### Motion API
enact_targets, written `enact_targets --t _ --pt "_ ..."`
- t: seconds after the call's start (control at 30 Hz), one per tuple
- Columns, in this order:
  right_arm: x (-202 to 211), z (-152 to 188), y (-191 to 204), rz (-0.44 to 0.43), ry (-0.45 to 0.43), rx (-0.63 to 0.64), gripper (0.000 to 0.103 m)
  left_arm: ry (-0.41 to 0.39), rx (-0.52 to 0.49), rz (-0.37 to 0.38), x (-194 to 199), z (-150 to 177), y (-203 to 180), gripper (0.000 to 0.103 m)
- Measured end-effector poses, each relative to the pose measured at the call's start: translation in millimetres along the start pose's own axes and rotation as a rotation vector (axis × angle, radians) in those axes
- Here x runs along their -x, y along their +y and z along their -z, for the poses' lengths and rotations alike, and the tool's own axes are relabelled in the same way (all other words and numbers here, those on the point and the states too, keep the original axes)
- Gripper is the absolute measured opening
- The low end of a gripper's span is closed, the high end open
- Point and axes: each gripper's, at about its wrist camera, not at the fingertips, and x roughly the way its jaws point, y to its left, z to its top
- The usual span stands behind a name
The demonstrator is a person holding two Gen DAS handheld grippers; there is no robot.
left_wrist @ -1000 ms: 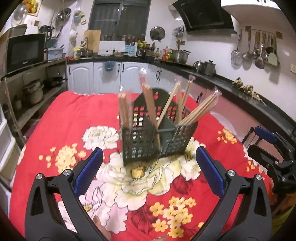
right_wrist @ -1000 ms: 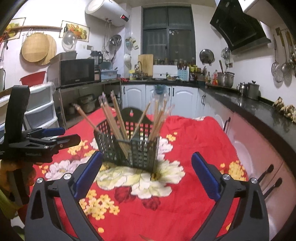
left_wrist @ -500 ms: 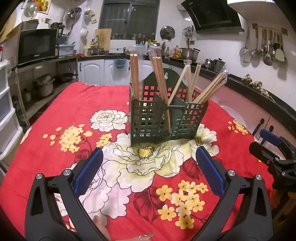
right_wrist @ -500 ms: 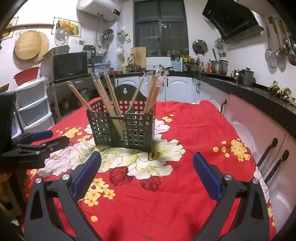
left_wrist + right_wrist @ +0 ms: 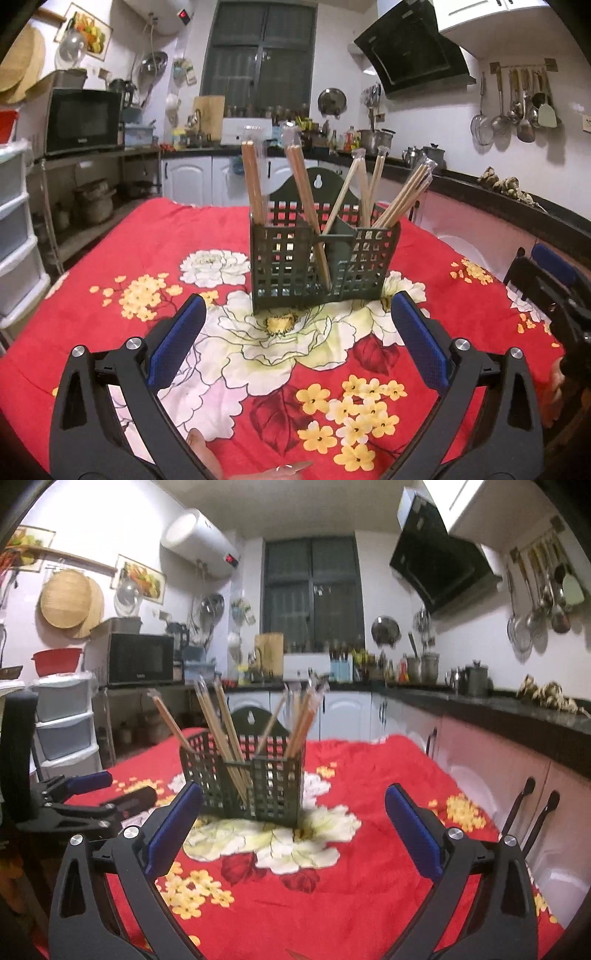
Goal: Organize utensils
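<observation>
Blue pads line both tools, and each stands spread wide with nothing between its pads. The left tool (image 5: 297, 345) hovers low over the tabletop (image 5: 110, 258), which wears a red flowered cloth; the right tool (image 5: 293, 829) hangs likewise, seen at the 3 o'clock edge of the left view. From the left tool the green utensil caddy (image 5: 325, 266) sits straight ahead at 12 o'clock, near, upright on the large white flower. From the right tool it lies at about 11 o'clock, slightly farther off, so I judge the left the nearer one. Chopsticks (image 5: 255, 184) stand in its compartments, their long axes near vertical: two brown bundles in the left compartment, one leaning across the divider, and paler ones fanning toward 1 o'clock on the right. No loose utensil shows on the cloth, so sorting looks nearly done. Open cloth surrounds the caddy on all sides; the tabletop edge falls away at 9 o'clock and the cabinets stand beyond at 3 o'clock.
</observation>
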Motion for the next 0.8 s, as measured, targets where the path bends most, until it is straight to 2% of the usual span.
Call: enact_targets --t 0.2,0.3,0.8 --pt "10.3 5.6 4.7 0.026 -0.077 0.013 0.097 -0.03 0.01 0.002 1.7 2.7 1.7 0.092" --pt "9.6 8.2 5.6 0.036 -0.08 0.013 0.097 -0.042 0.017 -0.02 2.4 2.4 2.8 0.092" --pt "10.8 10.4 4.6 0.049 -0.076 -0.004 0.097 -0.053 0.023 -0.011 4.2 3.0 5.3 0.092"
